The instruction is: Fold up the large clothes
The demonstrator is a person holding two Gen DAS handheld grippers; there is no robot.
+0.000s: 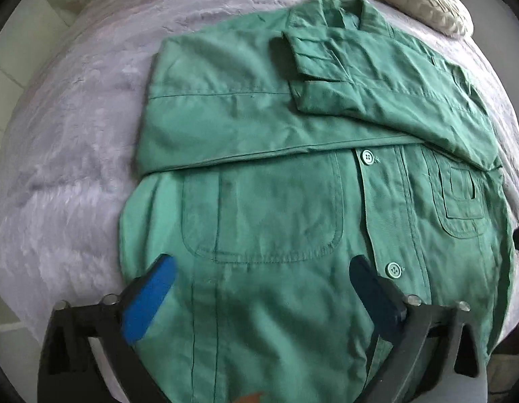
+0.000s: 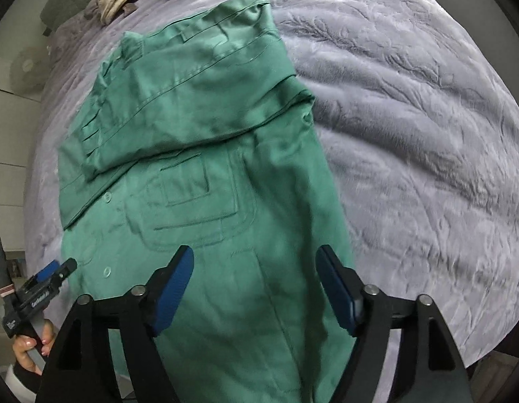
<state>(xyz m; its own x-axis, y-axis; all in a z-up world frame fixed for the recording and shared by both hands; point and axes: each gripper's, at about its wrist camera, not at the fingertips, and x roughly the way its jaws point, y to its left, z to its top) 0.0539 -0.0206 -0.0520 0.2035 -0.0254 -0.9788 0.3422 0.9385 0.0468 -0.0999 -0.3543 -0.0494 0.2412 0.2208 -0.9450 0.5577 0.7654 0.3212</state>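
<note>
Lavender bedspread (image 2: 410,134) under everything, and your left claw (image 1: 259,288) hangs released over the hem of the green jacket (image 1: 276,201), nothing between its blue pads. Your right claw (image 2: 256,288) is spread too, empty above the same lower edge. Further out, both sleeves lie folded across the chest, so the jacket is already a narrow strip on the bed. Judging by that, you're placed to take the hem and fold it toward the collar (image 1: 357,10).
</note>
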